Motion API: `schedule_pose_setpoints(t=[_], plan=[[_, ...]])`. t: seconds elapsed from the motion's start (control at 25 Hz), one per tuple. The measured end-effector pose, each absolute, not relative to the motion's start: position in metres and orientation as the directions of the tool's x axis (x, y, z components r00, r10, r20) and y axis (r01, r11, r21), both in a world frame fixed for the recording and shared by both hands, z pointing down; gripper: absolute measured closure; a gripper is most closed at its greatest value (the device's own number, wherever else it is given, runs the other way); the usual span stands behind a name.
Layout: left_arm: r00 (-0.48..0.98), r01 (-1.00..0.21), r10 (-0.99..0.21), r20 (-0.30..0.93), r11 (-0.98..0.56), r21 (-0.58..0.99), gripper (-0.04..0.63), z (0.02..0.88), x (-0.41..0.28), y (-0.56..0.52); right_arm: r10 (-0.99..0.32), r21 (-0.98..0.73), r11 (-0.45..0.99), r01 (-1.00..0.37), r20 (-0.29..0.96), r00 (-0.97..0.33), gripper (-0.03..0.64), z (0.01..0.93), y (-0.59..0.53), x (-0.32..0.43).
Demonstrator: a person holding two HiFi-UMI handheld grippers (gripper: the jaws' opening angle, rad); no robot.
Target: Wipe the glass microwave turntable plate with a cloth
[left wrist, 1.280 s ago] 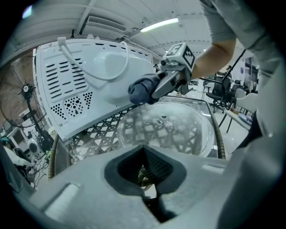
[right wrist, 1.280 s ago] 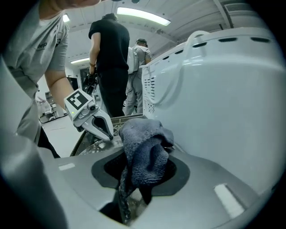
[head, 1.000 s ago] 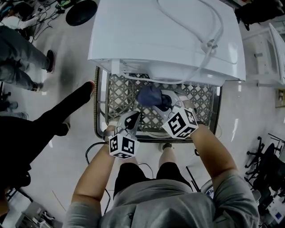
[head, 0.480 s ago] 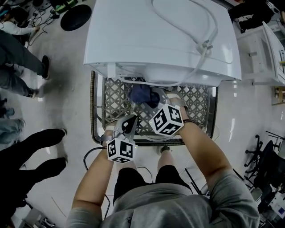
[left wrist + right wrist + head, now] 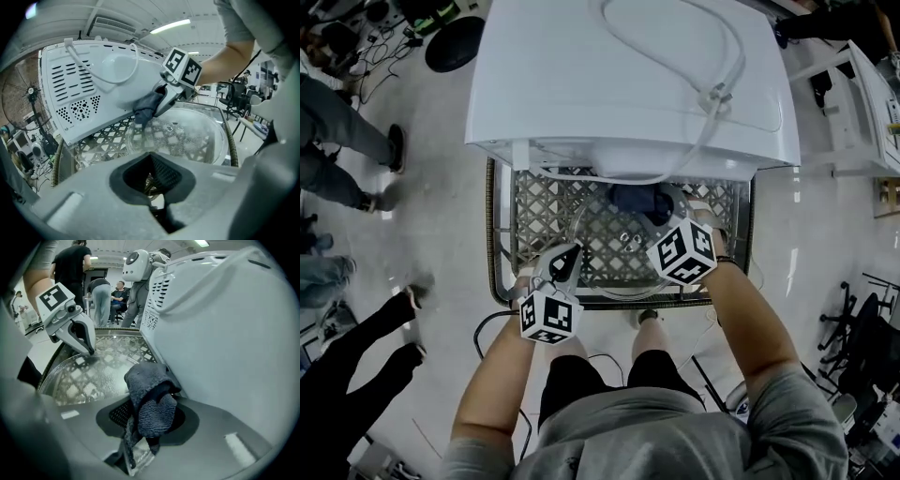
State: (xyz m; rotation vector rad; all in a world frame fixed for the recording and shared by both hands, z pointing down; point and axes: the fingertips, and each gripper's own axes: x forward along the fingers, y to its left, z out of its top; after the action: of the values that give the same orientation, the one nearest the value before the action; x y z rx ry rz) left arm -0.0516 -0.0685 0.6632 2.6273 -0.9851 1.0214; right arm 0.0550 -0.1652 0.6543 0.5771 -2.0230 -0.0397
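The round glass turntable plate [image 5: 614, 270] lies on a lattice-topped table [image 5: 542, 214] in front of the white microwave [image 5: 628, 84]. My right gripper [image 5: 662, 214] is shut on a dark blue cloth [image 5: 639, 199] and presses it on the plate's far side, close under the microwave's edge. The right gripper view shows the cloth [image 5: 152, 404] bunched between the jaws over the plate [image 5: 84, 378]. My left gripper [image 5: 566, 257] is pinched shut on the plate's near left rim. The left gripper [image 5: 89, 351] is seen at that rim from across the plate. In the left gripper view, the cloth [image 5: 146, 107] touches the plate [image 5: 187, 136].
The microwave [image 5: 103, 89] overhangs the table's far side, with a white cable looped on its top. The table has a raised dark rim [image 5: 493, 234]. People stand on the floor to the left [image 5: 337, 122], and a dark trouser leg [image 5: 356, 375] is at the lower left. More people stand behind [image 5: 105, 296].
My right gripper swept the cloth left across the plate's far side, then back to the right. The left gripper kept its hold. The dark-trousered person at left stepped away.
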Motion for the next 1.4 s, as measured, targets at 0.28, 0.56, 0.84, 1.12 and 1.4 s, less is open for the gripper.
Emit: schedule_pose_setpoints(t=[0.28,0.56,0.84,1.12,1.4], plan=[[0.549,-0.635,-0.526,0.65,-0.768,-0.086,0.592,0.663,-0.052,-0.069,-0.436,0.286,0.859,-0.425,0.843,-0.314,0.476,0.651,-0.162,0.109],[0.547,-0.635,-0.531,0.648,-0.767,-0.092,0.592,0.663,-0.052,-0.069,-0.444,0.287,0.86,-0.422,0.829,-0.339,0.476,0.644,-0.162,0.097],[0.544,-0.635,-0.536,0.646,-0.766,-0.102,0.592,0.664,-0.052,-0.07,-0.311,0.171,0.942,-0.29,0.768,-0.559,0.476,0.634,-0.127,-0.013],[0.541,-0.635,-0.536,0.648,-0.766,-0.103,0.592,0.663,-0.052,-0.069,-0.21,0.119,0.975,-0.189,0.773,-0.599,0.476,0.651,-0.115,-0.073],[0.539,-0.636,-0.539,0.647,-0.764,-0.106,0.592,0.664,-0.053,-0.07,-0.209,0.12,0.974,-0.191,0.798,-0.566,0.476,0.661,-0.116,-0.056]])
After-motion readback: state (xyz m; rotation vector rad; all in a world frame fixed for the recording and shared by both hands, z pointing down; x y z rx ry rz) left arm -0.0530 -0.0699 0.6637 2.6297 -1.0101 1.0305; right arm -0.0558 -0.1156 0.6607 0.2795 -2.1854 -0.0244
